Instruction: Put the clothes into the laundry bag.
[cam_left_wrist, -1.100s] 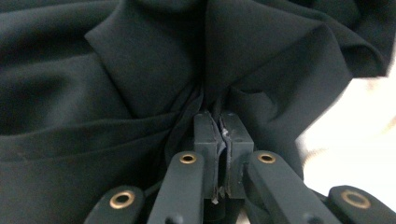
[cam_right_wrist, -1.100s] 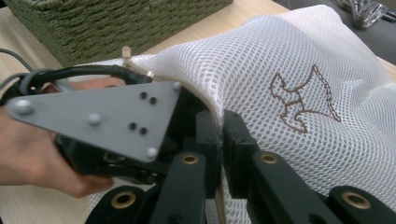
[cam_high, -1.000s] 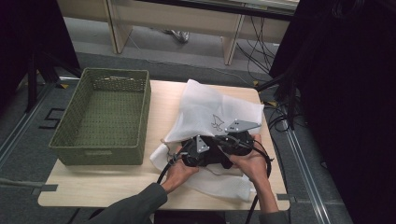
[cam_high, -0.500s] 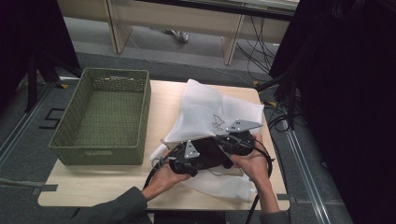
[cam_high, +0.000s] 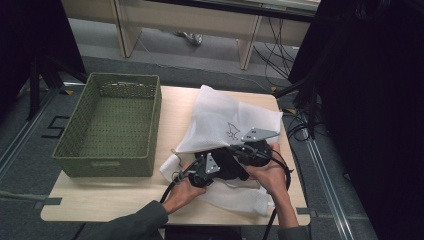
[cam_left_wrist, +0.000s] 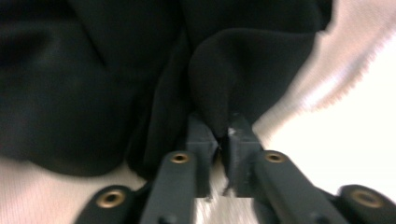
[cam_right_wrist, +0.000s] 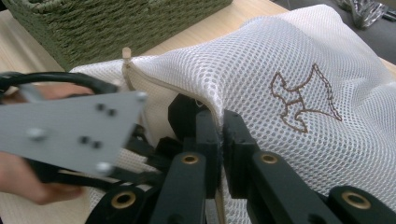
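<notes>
Black garment (cam_left_wrist: 243, 70) lies bunched at the near right of the table (cam_high: 125, 200), partly inside the white mesh laundry bag (cam_high: 225, 120); it looks soft, light and limp, best pinched at a fold. Left gripper (cam_left_wrist: 223, 135) has just been closing and now clamps such a fold. Just beyond, right gripper (cam_right_wrist: 220, 126) stays clamped on the bag's zipped rim, which seems floppy and slippery.

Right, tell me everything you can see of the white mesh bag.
The mesh bag is a white, soft netted pouch with a brown outline of a small dog stitched on it and a cream zip edge with a pull tab. It lies crumpled on the wooden table, right of the green basket. The right gripper pinches its opened edge and holds it up. A black cloth lies at its mouth, pinched by the left gripper.
</notes>
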